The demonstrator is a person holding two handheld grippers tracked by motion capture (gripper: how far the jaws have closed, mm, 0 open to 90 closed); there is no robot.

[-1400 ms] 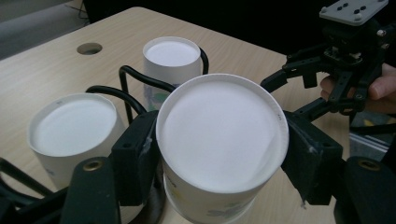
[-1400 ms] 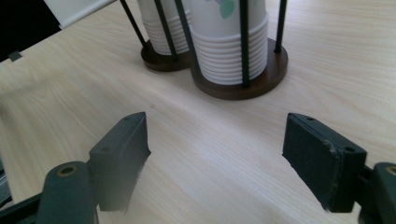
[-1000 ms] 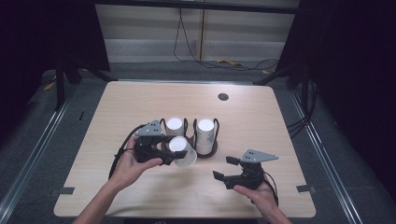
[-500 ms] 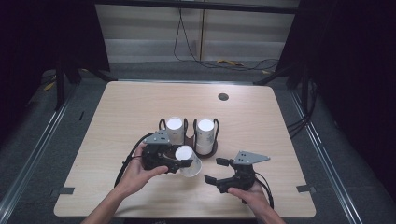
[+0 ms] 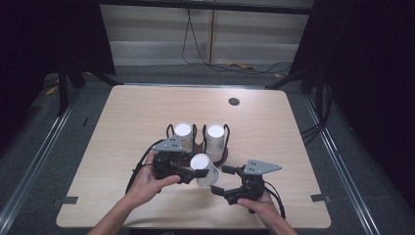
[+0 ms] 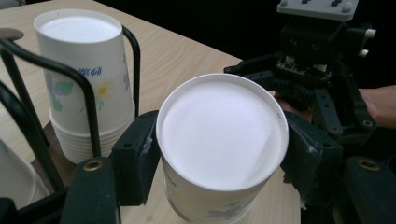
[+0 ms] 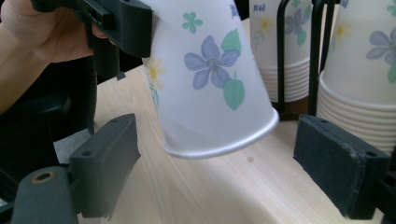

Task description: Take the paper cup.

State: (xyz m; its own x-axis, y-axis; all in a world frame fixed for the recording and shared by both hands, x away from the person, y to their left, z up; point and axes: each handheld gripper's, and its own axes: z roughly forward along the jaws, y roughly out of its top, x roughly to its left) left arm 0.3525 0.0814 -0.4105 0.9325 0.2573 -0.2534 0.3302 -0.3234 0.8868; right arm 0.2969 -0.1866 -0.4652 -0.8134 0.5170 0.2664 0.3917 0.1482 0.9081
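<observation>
A flowered paper cup hangs upside down above the front of the table, tilted, with my left gripper shut on its upper body. In the left gripper view its white base faces the camera and a pad presses on each side. My right gripper sits just right of the cup. Its jaws have just been opening, and the cup's rim hangs between its pads without touching either. The right gripper also appears beyond the cup.
Two stacks of the same cups stand upside down in a black wire holder just behind the grippers. A round dark grommet lies near the far edge of the wooden table. Cables trail from both grippers.
My left gripper has brought the cup forward and to the right, away from the holder. My right gripper has slid left up to the cup, and its jaws have spread wider.
</observation>
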